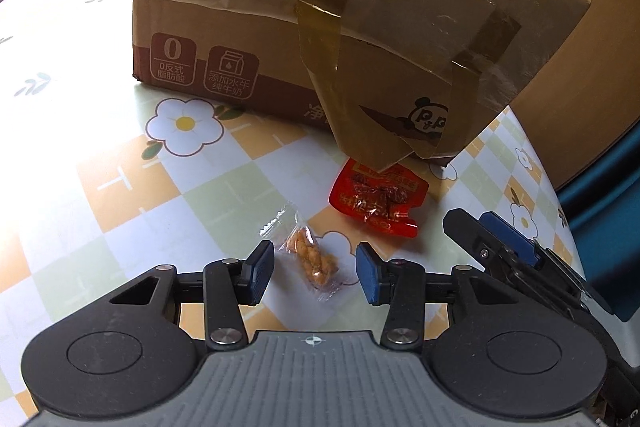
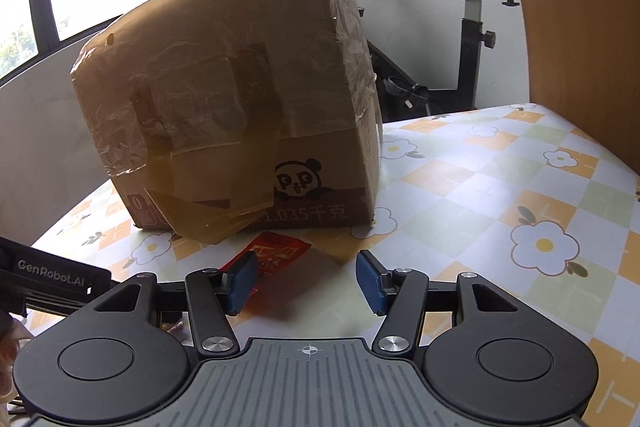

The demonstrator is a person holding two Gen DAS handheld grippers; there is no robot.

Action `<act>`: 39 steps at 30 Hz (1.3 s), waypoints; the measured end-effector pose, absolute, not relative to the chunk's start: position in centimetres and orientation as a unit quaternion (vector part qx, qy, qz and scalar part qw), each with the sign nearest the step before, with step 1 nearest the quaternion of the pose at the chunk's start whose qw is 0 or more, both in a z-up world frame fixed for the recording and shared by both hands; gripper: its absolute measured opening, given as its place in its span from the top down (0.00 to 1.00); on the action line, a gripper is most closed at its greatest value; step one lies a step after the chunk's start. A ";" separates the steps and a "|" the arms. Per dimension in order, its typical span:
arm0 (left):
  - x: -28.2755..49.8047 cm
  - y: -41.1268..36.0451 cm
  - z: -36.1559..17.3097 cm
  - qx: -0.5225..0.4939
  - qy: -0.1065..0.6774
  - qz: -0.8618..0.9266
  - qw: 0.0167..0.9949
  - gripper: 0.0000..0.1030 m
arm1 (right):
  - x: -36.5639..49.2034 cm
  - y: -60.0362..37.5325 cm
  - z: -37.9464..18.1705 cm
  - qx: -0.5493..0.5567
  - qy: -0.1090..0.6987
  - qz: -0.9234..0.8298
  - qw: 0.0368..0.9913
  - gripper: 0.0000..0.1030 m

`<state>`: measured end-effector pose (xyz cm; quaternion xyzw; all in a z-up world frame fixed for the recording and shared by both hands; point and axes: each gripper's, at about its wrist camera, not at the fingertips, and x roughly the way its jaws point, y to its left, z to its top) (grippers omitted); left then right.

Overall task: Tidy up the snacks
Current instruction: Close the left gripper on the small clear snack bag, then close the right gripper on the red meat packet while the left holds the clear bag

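Observation:
A twisted fried snack in a clear wrapper (image 1: 308, 255) lies on the flowered tablecloth (image 1: 120, 167) between the fingers of my left gripper (image 1: 314, 271). The jaws are open and the pads stand clear of the wrapper on both sides. A red snack packet (image 1: 378, 201) lies just beyond it, at the foot of a taped cardboard box (image 1: 280, 7). In the right wrist view the red packet (image 2: 280, 251) lies in front of my open right gripper (image 2: 306, 281), partly behind its left finger and apart from the pads. The box (image 2: 224, 107) is close ahead.
The right gripper's body (image 1: 500, 247) sits close to the right of the left one. Loose brown tape hangs off the box over the red packet. The table's edge curves off at the right. An exercise bike (image 2: 476, 39) and a wooden panel (image 2: 580, 27) stand behind the table.

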<state>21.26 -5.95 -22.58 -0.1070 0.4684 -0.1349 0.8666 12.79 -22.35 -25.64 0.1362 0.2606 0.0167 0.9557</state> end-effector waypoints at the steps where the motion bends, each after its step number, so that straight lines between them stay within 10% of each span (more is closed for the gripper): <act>1: 21.3 -6.5 -22.6 -0.092 0.464 -0.131 0.871 0.55 | 12.8 -22.3 -25.6 0.136 0.260 0.018 0.956 0.49; 11: 20.2 -10.8 -23.6 0.054 0.420 -0.117 0.899 0.61 | 12.7 -23.2 -25.8 0.167 0.258 0.015 0.952 0.49; 14: 20.1 -10.2 -23.6 0.047 0.415 -0.114 0.901 0.82 | 12.6 -23.3 -25.8 0.171 0.256 0.014 0.951 0.49; 39: 17.7 -0.2 -21.5 -0.055 0.346 -0.039 0.936 0.83 | 15.1 -21.1 -24.4 0.144 0.317 0.050 0.936 0.49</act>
